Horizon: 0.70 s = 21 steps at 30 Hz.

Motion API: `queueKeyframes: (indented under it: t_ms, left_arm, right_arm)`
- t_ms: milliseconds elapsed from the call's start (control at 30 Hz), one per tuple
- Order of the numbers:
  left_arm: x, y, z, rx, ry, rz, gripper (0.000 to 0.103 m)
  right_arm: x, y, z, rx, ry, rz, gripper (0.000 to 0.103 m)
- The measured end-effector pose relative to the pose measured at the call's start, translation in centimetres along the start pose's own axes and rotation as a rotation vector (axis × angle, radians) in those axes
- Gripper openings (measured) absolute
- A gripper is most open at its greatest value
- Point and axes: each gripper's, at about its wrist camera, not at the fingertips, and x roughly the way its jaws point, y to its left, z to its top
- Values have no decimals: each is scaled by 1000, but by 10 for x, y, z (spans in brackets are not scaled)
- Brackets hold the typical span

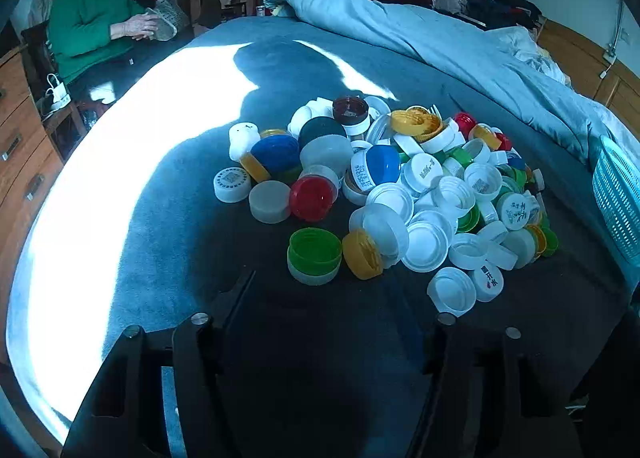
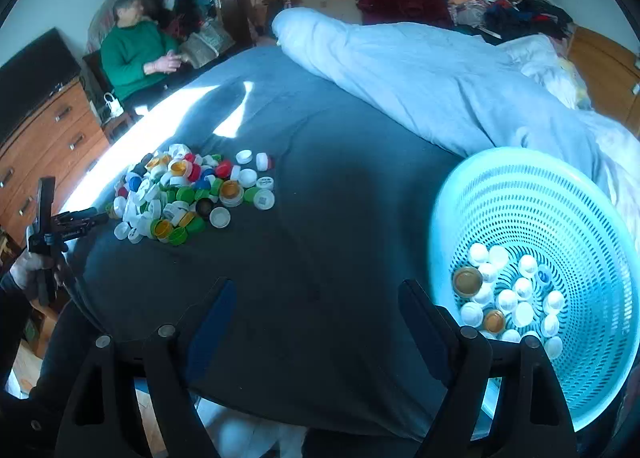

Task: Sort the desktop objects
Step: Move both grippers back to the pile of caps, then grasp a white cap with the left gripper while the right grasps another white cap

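Left wrist view: your left tool (image 1: 320, 290) is part open and empty, with the cap pile (image 1: 384, 193) just ahead at frame centre. Your right tool (image 2: 312, 298), wide and empty, sits by the basket (image 2: 592, 217) at lower right; the left is nearer.

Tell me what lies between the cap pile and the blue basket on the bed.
Nothing: the right wrist view shows only bare dark bedsheet between the pile of bottle caps and the blue basket, which already holds mostly white caps.

bed (image 2: 340, 217): caps (image 1: 380, 185), basket (image 2: 560, 193), quilt (image 2: 420, 77)
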Motion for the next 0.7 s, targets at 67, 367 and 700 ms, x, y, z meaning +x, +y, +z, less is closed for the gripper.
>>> queueKeyframes:
  t_ms: [67,367,700]
  left_arm:
    - [6,6,3,1,-6,-13,49]
    - [-24,26,6,-66,-128,-77,26]
    - [-42,44,-26,-80,8,-5,26]
  right_arm:
    - [7,9,5,-9,15,0,87]
    - [35,51,11,-54,80,44,79]
    - [43,75,7,-78,101,106,74]
